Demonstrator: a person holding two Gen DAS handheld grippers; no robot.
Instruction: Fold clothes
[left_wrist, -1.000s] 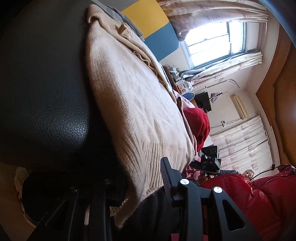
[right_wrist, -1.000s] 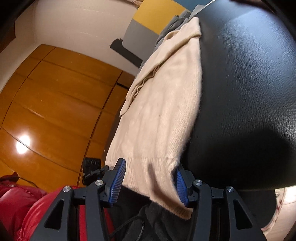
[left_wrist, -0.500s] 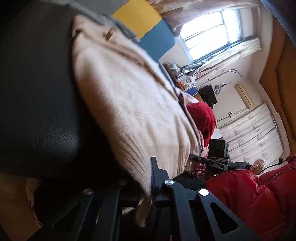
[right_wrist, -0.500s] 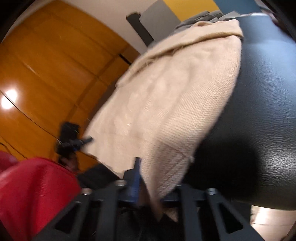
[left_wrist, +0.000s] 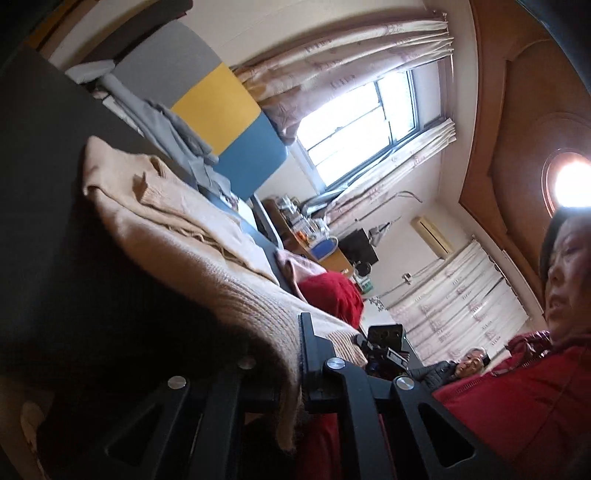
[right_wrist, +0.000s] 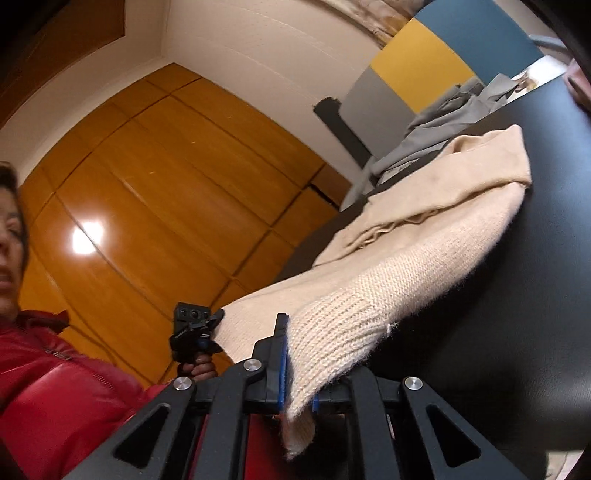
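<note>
A beige knitted sweater is seen spread over a black leather-textured surface, with its ribbed hem nearest the cameras and its collar end farthest away. The right gripper is clamped on one corner of that hem: its jaws have just been closing, and the knit is pinched between the blue pads, a short flap hanging below them. The left gripper is likewise closed on the hem's other corner, the fabric being squeezed between its black fingers. From both corners the hem is lifted off the black surface, while the rest of the sweater still lies on it. Coarse ribbing is shown at the hem, finer knit further up, and loose folds are gathered toward the collar end.

In the left wrist view the underside of the lifted knit is lost in deep shadow, and the left pad is covered by cloth. Beyond the sweater's collar end, a crumpled grey garment is partly visible, cut off by the surface's edge. A red cloth is lying past the sweater's far side. A person in a red jacket is partly framed beside the hem.
</note>
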